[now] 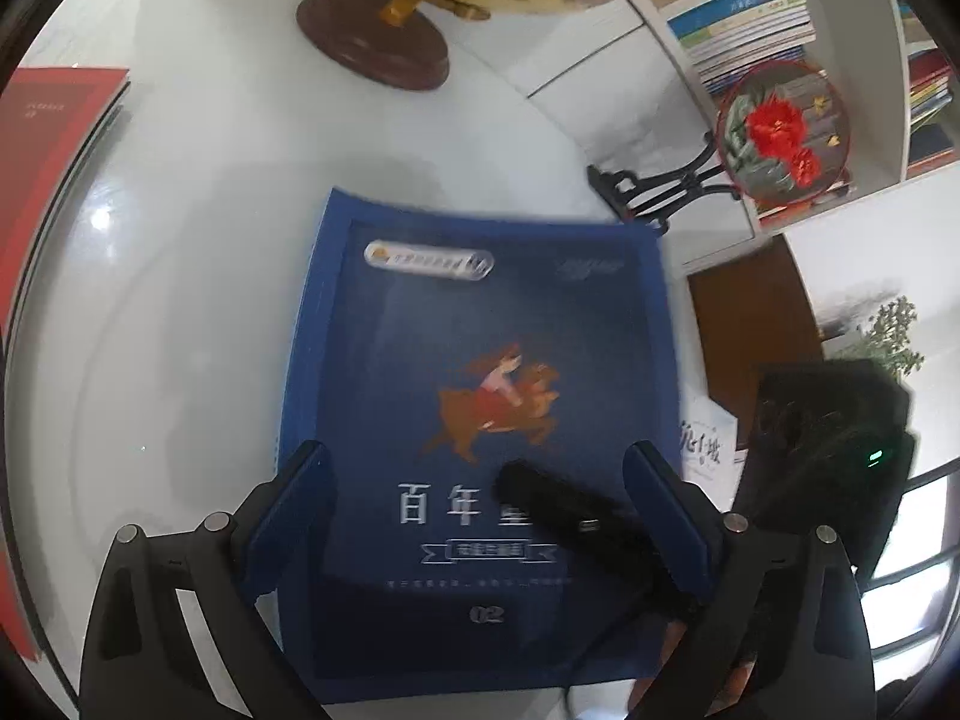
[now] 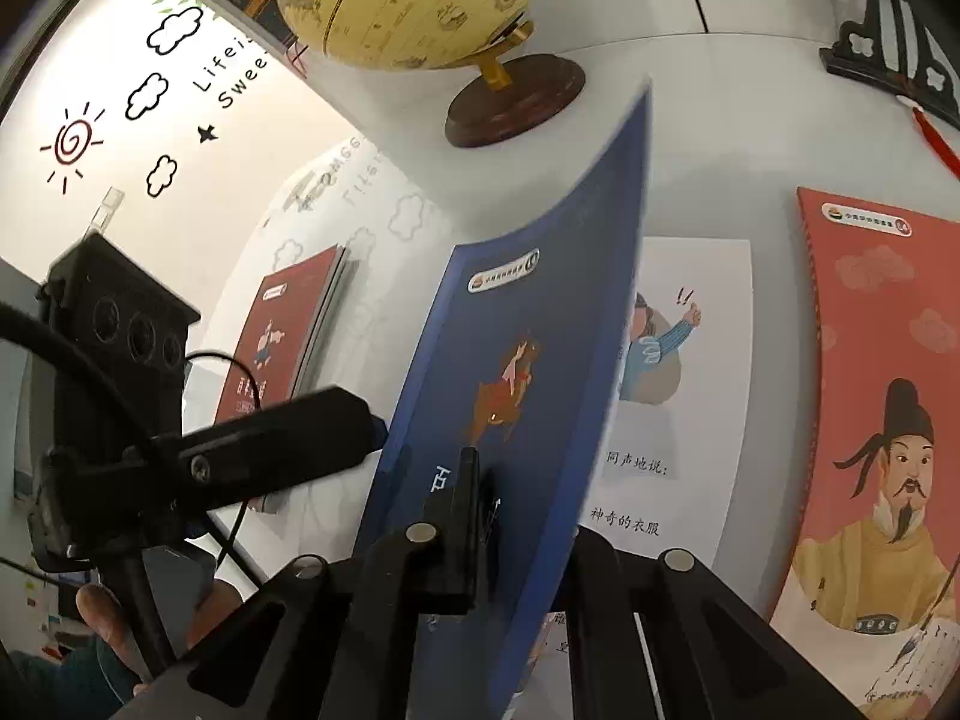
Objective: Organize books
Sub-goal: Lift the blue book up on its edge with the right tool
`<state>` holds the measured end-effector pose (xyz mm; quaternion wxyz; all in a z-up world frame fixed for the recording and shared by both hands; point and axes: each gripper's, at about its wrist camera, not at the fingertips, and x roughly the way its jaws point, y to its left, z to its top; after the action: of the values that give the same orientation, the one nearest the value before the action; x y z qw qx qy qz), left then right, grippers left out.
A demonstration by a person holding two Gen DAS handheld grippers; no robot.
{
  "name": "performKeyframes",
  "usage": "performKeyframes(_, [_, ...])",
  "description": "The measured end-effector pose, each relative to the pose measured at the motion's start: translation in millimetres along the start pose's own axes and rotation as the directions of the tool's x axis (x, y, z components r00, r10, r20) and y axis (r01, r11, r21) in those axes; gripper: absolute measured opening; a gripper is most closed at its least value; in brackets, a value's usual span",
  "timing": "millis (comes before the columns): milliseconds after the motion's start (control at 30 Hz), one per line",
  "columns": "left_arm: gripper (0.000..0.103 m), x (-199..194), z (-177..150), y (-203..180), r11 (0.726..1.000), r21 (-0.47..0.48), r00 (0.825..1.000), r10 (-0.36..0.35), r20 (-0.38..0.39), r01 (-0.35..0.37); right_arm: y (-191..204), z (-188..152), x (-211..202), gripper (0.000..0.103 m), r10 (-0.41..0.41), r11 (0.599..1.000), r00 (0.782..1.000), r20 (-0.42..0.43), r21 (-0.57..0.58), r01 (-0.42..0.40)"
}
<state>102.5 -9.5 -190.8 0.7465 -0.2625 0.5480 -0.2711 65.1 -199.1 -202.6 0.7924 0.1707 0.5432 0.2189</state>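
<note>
A dark blue book [image 2: 528, 360] with a rider on a brown animal on its cover stands tilted up off the white table [image 2: 720, 138]. My right gripper [image 2: 486, 480] is shut on its lower edge, one finger on the cover and the other hidden behind it. In the left wrist view the same blue book [image 1: 480, 330] faces the camera, with the right gripper's black finger [image 1: 564, 510] lying on its cover. My left gripper [image 1: 477, 462] is open wide in front of the cover, its blue pads [image 1: 300, 480] over the book's two sides.
A red book [image 2: 288, 324], a white open page [image 2: 678, 396] and a salmon book with a hatted man [image 2: 870, 420] lie on the table. A globe [image 2: 408, 0] stands behind. A round embroidered fan on a stand [image 1: 780, 132] and a bookshelf [image 1: 750, 18] are to the right.
</note>
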Motion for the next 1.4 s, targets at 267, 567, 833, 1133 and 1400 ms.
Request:
performKeyframes(267, [0.096,-19.3,-2.5,21.1,0.994,-0.041,0.995,0.103,0.005,-0.103,-1.5,7.0,-27.3,0.004,0.17,0.985,0.983,0.066,0.03,-0.172])
performKeyframes(567, [0.097,18.6,-7.4,12.8,0.987,-0.095,0.985,-0.138,-0.107,0.128,-20.7,-5.8,-50.1,0.003,0.272,0.954,0.953,0.135,0.096,-0.286])
performKeyframes(833, [0.096,40.0,-7.8,-16.4,0.993,-0.015,0.983,-0.118,-0.144,0.117,-56.1,-11.6,-70.4,0.003,0.276,0.936,0.945,0.176,0.174,-0.306])
performKeyframes(1133, [0.061,39.1,-16.6,-17.7,0.994,-0.04,0.987,-0.106,-0.121,0.102,-74.6,-11.8,-36.7,0.004,0.165,0.976,0.986,-0.01,0.149,-0.161])
performKeyframes(1400, [0.058,15.1,-12.4,-37.6,0.991,-0.029,0.989,-0.135,-0.051,0.134,-62.6,-13.8,-42.5,0.006,0.171,0.982,0.985,0.004,0.086,-0.171])
